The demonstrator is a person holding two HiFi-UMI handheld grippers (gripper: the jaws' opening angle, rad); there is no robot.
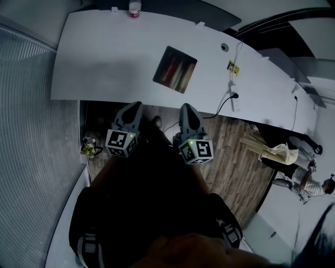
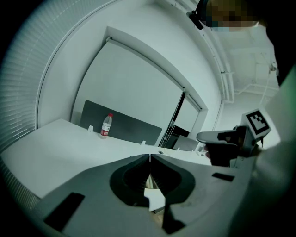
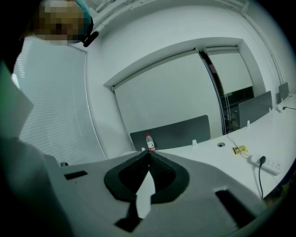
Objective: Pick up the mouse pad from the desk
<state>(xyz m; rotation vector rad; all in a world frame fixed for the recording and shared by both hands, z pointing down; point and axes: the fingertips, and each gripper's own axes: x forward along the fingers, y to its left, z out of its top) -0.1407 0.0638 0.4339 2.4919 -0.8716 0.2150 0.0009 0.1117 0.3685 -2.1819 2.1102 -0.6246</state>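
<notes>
The mouse pad [image 1: 175, 69] is a dark square with reddish streaks, lying flat near the middle of the white desk [image 1: 104, 57]. Both grippers hover short of the desk's near edge, pointing toward it, side by side over the wooden floor. My left gripper [image 1: 137, 104] [image 2: 149, 155] has its jaws shut with nothing between them. My right gripper [image 1: 186, 107] [image 3: 149, 152] is likewise shut and holds nothing. The pad lies ahead of and between them, apart from both. Neither gripper view shows the pad; their own jaws hide it.
A water bottle [image 1: 135, 8] [image 2: 106, 126] [image 3: 150, 142] stands at the desk's far edge before a grey divider. A power strip [image 1: 234, 99] [image 3: 266, 164] with cable, a yellow tag [image 1: 232, 67] and a cable hole [image 1: 224, 47] lie to the right. Window blinds [image 1: 31, 131] run along the left.
</notes>
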